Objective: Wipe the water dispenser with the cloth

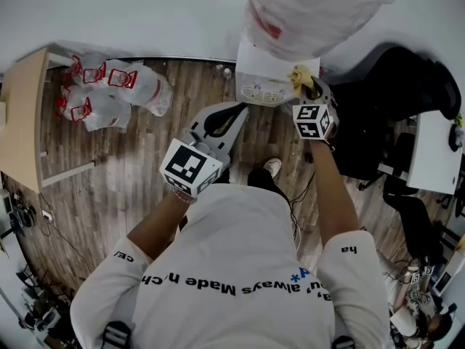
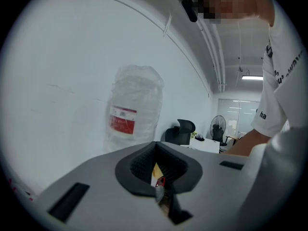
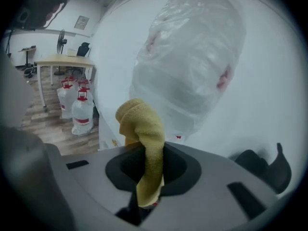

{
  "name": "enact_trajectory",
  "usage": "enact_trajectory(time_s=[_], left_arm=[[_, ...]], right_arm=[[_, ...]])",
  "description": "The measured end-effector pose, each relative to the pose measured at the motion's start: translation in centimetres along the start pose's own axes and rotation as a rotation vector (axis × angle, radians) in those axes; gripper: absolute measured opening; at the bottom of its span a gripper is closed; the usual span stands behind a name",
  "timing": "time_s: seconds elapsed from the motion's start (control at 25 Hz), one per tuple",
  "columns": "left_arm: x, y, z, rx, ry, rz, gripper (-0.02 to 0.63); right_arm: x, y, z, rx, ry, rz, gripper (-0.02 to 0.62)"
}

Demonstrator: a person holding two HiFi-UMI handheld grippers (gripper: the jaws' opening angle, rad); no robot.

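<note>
In the head view, my right claw (image 1: 306,86) was up at the right-hand top corner of the dispenser (image 1: 263,75), which stood on the floor (image 1: 131,166) against the wall with its wrapped bottle (image 1: 312,6) on top. The yellow cloth (image 1: 301,77) sat at that corner, though I could not tell whether it pressed on the casing or hung just beside it. My left claw (image 1: 232,113) hung lower and nearer me, pointing at the front of the dispenser but apart from it. In the left gripper view, the left claw (image 2: 158,170) was clenched on nothing, and the bottle (image 2: 134,109) showed beyond it against the wall. So that claw had no part in the wipe, and I judged it best kept low and clear of the plastic wrap. In the right gripper view, the right claw (image 3: 147,177) was grasping the cloth (image 3: 144,129) by its middle. A thick fold bunched above the jaws and a short tail hung below, with the bottle (image 3: 192,57) filling the view behind. To wipe well, I reckoned I should lead with that bunched fold and tip the claw so that cloth, not jaw, met the casing. Slow, overlapping strokes across the top and down the side seemed right. The grip needed to be firm, since a drag could pull the cloth free. I also needed to stay under the loose wrap so as not to snag it.
</note>
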State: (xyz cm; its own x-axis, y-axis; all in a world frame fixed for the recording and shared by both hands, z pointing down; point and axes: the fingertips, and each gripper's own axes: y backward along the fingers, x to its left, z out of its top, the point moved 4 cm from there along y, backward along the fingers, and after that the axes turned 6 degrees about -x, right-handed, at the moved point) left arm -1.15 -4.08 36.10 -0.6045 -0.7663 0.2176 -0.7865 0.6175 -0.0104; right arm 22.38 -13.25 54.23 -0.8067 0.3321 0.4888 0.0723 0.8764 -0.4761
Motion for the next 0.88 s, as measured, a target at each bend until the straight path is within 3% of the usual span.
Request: enact_trajectory(time_s=[0.44, 0.88], left_arm=[[1.8, 1.3, -1.6, 0.022, -0.009, 0.046, 0.017], [3.5, 2.0, -4.2, 0.056, -0.004, 0.084, 0.017]], right_arm=[[8.9, 0.2, 2.5, -0.087, -0.178, 0.122, 0.061], [16.4, -3.9, 4.9, -0.127, -0.23, 0.245, 0.061]])
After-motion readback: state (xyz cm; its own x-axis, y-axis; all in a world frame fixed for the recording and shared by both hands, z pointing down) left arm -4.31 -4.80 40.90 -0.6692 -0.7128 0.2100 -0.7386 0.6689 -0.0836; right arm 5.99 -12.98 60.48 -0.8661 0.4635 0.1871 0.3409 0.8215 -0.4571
